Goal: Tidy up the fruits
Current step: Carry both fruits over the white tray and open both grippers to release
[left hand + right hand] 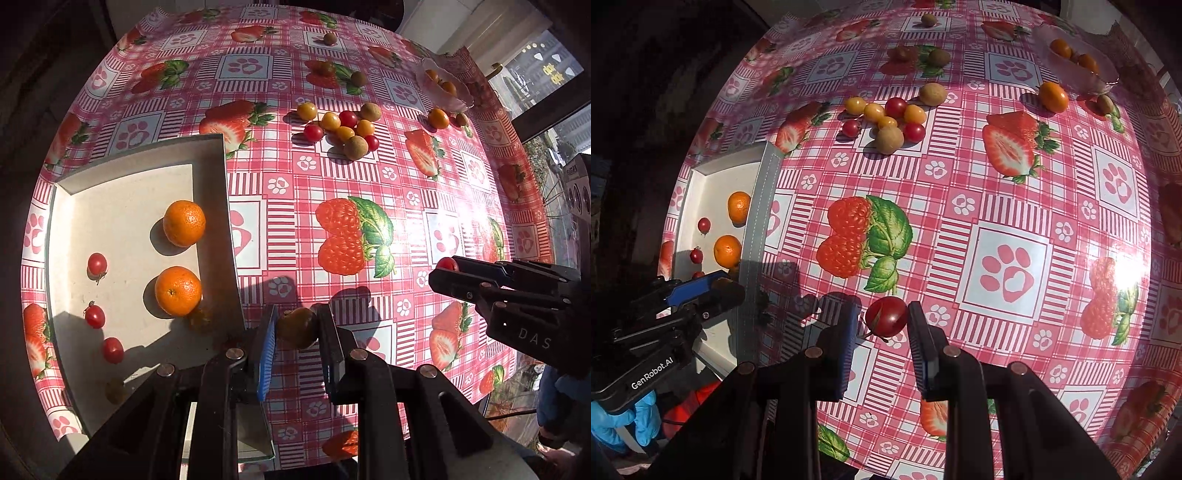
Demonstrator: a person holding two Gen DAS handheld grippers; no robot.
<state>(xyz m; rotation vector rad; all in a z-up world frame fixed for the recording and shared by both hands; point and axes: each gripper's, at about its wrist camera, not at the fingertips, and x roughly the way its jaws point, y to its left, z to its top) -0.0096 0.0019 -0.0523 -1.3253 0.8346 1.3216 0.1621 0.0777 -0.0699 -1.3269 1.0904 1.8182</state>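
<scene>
Both claws grip fruit, my left claw [296, 328] a brownish one [297, 328], my right claw [884, 318] a cherry tomato [886, 316]; tray [122, 206] holds several, a loose cluster [341, 129] awaits.

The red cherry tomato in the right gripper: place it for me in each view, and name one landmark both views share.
Left wrist view: the red cherry tomato sits far right, pinched at the tips of the right gripper reaching in from the right edge.
Right wrist view: it is low centre, between that gripper's own pads.
Shared landmark: the printed raspberries with green leaves, mid-table in both.
</scene>
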